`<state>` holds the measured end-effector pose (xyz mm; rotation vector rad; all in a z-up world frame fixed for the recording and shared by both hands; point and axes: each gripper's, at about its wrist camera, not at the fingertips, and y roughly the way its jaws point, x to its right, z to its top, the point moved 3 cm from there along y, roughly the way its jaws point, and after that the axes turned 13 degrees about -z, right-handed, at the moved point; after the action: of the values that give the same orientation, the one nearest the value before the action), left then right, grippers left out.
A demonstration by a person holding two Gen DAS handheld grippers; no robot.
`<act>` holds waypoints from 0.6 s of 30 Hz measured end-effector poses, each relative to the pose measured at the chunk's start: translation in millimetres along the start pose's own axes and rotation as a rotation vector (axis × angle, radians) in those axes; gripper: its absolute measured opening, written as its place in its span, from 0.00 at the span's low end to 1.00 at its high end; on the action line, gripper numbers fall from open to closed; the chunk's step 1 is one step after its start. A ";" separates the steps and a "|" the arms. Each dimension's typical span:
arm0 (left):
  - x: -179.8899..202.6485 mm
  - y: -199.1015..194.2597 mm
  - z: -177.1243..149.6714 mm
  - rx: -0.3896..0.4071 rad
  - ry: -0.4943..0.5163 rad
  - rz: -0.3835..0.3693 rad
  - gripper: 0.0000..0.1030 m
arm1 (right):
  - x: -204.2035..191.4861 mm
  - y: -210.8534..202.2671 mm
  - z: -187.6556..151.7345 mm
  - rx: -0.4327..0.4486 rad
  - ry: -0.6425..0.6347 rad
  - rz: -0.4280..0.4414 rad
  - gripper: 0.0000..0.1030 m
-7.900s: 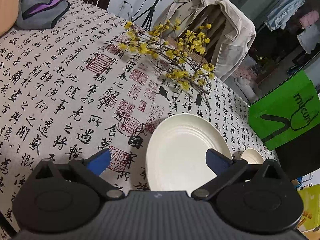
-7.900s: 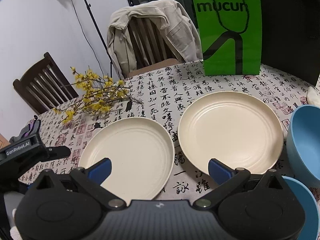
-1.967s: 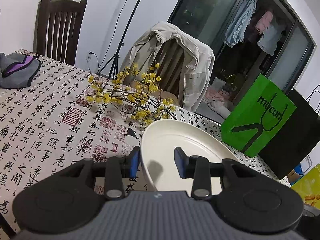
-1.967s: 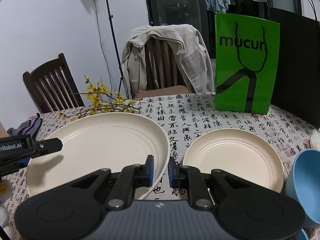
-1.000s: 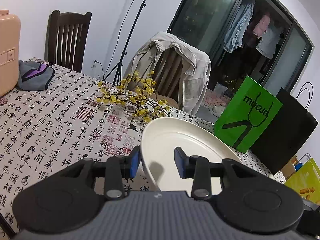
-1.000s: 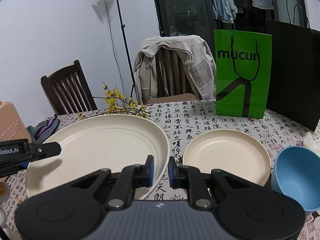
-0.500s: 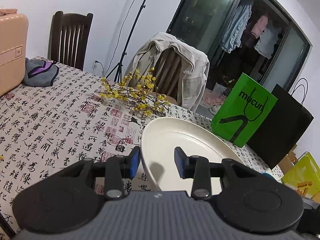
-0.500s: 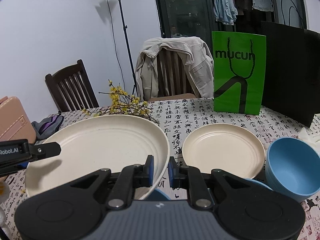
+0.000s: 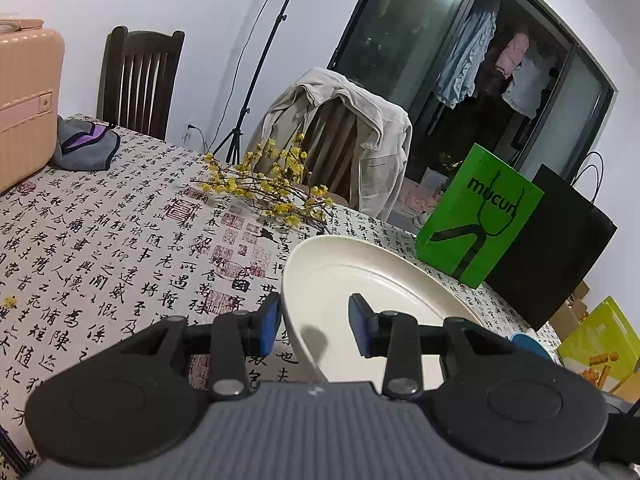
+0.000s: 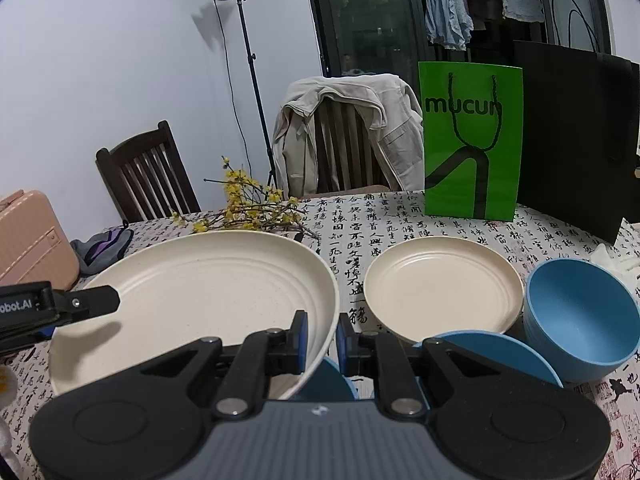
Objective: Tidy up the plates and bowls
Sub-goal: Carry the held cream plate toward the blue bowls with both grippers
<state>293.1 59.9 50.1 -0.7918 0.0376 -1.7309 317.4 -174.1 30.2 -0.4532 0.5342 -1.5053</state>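
Note:
A large cream plate (image 10: 208, 288) hangs above the table between both grippers. My right gripper (image 10: 322, 338) is shut on its near right rim. My left gripper (image 9: 314, 322) is closed around the opposite rim of the same plate (image 9: 360, 276), one pad against the outer wall and the other over the inside. One of its fingers (image 10: 92, 300) shows at the left of the right wrist view. A second cream plate (image 10: 440, 288) lies on the table to the right. Beside it stand a deep blue bowl (image 10: 580, 320) and another blue bowl (image 10: 492, 348). A third blue bowl (image 10: 332, 380) peeks out under the held plate.
The tablecloth (image 9: 100, 260) is printed with calligraphy. Yellow flower branches (image 9: 264, 184) lie at the far side. A green paper bag (image 10: 472, 140) and a black bag (image 10: 576, 140) stand at the back right. A pink suitcase (image 9: 24, 100) and a grey pouch (image 9: 84, 144) sit far left.
Both grippers have drawn back together with the large plate still held. The table looks farther off, and the blue bowls have come into the right wrist view.

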 end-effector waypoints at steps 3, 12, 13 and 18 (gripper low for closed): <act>-0.9 -3.8 -2.8 -0.001 -0.001 -0.002 0.36 | 0.5 0.5 0.4 0.000 -0.002 0.000 0.14; 2.2 -13.2 -10.1 0.007 0.004 -0.014 0.36 | 1.9 -4.5 -6.2 0.002 0.002 -0.002 0.14; 2.8 -13.9 -11.3 0.007 0.005 -0.015 0.36 | 2.7 -6.0 -8.6 0.002 0.003 -0.002 0.14; 5.1 -19.3 -18.1 0.006 0.010 -0.021 0.36 | 5.6 -12.0 -16.1 0.002 0.008 -0.003 0.14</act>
<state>266.9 55.1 46.7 -0.7820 0.0310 -1.7538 298.1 -179.3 24.0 -0.4467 0.5379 -1.5106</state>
